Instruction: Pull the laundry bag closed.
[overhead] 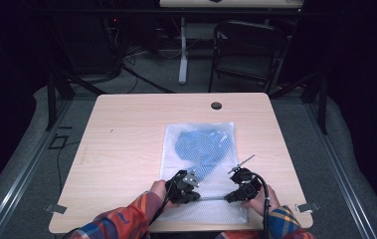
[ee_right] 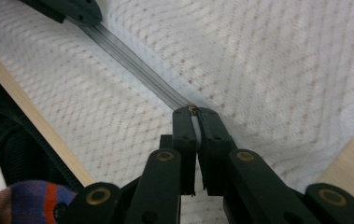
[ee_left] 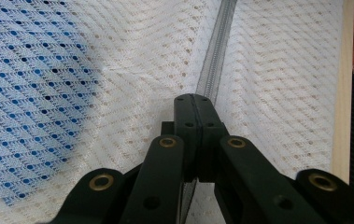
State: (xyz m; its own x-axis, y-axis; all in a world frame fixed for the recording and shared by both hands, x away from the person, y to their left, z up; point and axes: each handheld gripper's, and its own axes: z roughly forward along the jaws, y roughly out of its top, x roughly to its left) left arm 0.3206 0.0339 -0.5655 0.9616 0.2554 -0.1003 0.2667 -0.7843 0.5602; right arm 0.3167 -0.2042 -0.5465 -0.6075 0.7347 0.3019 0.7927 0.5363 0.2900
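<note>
A white mesh bag (overhead: 198, 169) lies flat on the table, and a blue cloth (overhead: 201, 147) shows through its netting. A grey zipper (overhead: 211, 197) runs across the bag's near end. My left gripper (overhead: 195, 196) (ee_left: 194, 97) is shut on the zipper's edge, with the zipper (ee_left: 215, 63) running on ahead of its jaws. My right gripper (overhead: 229, 197) (ee_right: 194, 110) is shut on the small zipper pull (ee_right: 193, 108), with the zipper (ee_right: 132, 65) stretching toward the left gripper (ee_right: 74, 9). In the left gripper view the blue cloth (ee_left: 20, 107) lies under the mesh at the left.
The light wooden table (overhead: 126, 129) has a round cable hole (overhead: 216, 105) at its far middle. Its near edge (ee_right: 34, 116) is close behind the bag. Beyond the table stand a black chair (overhead: 248, 50) and a desk leg (overhead: 183, 50). Plaid sleeves (overhead: 126, 224) come in from below.
</note>
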